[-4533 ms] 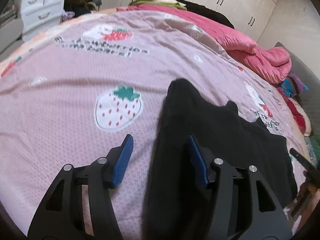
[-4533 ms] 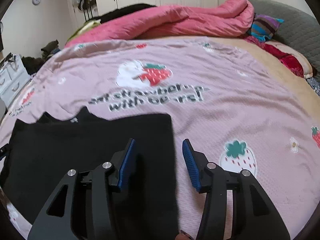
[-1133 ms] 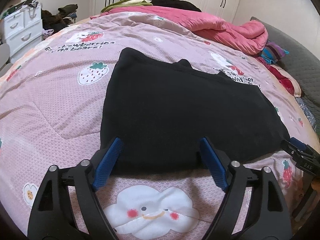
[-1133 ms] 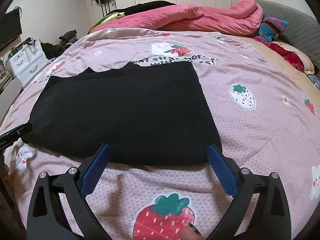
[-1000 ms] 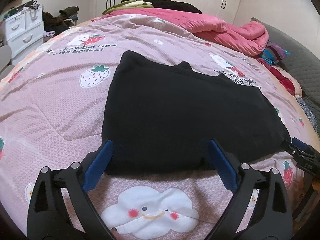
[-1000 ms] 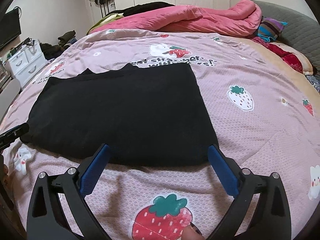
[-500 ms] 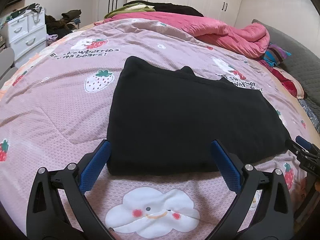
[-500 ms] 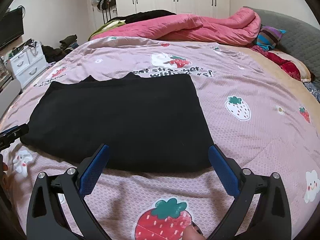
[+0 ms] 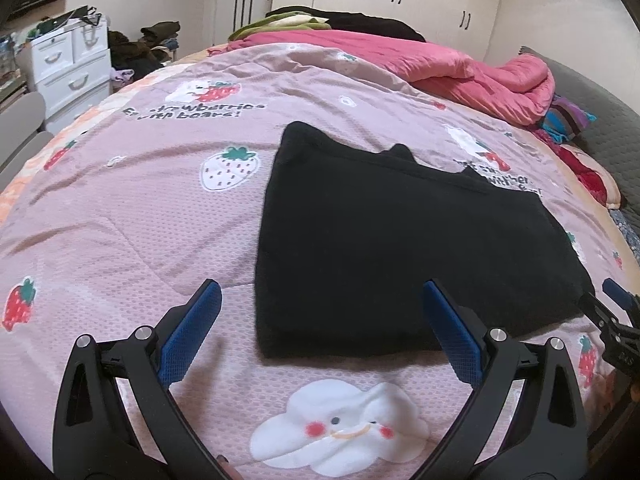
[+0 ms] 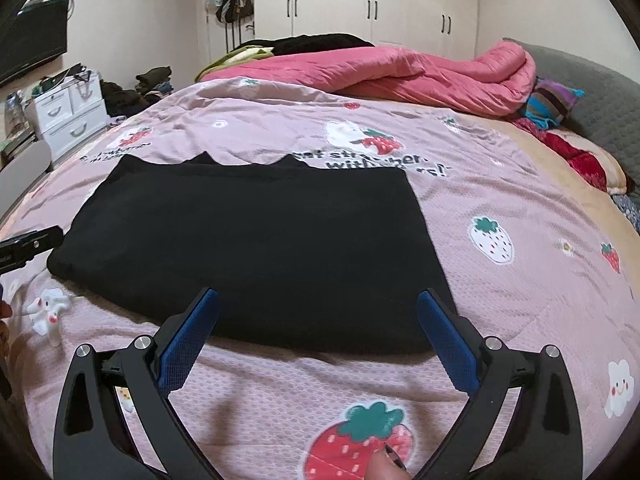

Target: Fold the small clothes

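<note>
A black garment [image 9: 384,240] [image 10: 256,248] lies folded flat as a wide rectangle on the pink strawberry-print bedspread [image 9: 132,216] [image 10: 500,192]. My left gripper [image 9: 320,300] hovers open above the garment's near left corner, its blue pads spread wide with nothing between them. My right gripper [image 10: 316,308] is likewise open over the garment's near right edge, holding nothing. The right gripper's tip [image 9: 616,312] shows at the right rim of the left wrist view, and the left gripper's tip [image 10: 28,246] at the left rim of the right wrist view.
A rumpled pink duvet [image 10: 400,72] and dark and green clothes [image 10: 280,48] lie along the far side of the bed. Striped fabric [image 10: 552,100] and a grey headboard [image 10: 600,100] are at right. White drawers [image 9: 68,68] stand on the left beside the bed.
Both grippers pulled back and rose away from the garment, jaws opening wider; 4.5 s ago they were low over its side edges. The garment lies still.
</note>
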Demonstrator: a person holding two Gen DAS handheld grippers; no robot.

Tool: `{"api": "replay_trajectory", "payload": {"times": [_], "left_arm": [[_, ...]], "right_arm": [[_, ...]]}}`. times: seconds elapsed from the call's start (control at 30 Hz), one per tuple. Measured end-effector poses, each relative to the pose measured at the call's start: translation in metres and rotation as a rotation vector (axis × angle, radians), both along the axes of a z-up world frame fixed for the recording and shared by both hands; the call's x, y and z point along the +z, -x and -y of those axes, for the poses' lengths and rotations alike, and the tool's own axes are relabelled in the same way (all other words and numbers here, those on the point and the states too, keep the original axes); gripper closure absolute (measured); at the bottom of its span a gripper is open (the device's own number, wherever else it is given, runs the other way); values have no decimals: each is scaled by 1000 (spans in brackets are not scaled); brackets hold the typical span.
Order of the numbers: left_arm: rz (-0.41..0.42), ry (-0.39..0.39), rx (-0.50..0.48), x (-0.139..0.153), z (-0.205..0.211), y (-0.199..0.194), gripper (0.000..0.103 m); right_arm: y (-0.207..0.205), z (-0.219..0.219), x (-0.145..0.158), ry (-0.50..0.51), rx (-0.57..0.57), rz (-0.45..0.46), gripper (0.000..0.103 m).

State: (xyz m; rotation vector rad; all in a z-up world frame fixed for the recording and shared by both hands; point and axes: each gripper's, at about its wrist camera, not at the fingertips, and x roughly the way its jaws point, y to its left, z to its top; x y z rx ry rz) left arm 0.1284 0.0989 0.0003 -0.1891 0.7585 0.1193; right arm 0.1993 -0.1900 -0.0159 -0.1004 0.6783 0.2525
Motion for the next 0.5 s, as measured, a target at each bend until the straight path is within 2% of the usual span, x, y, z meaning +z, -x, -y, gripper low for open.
{"api": "replay_trajectory", "payload": {"times": [0.5], "left_arm": [[-20,-40,72,-6,-24,-3,9]], "right_arm": [[14,-66,-7,46,160,13,4]]}}
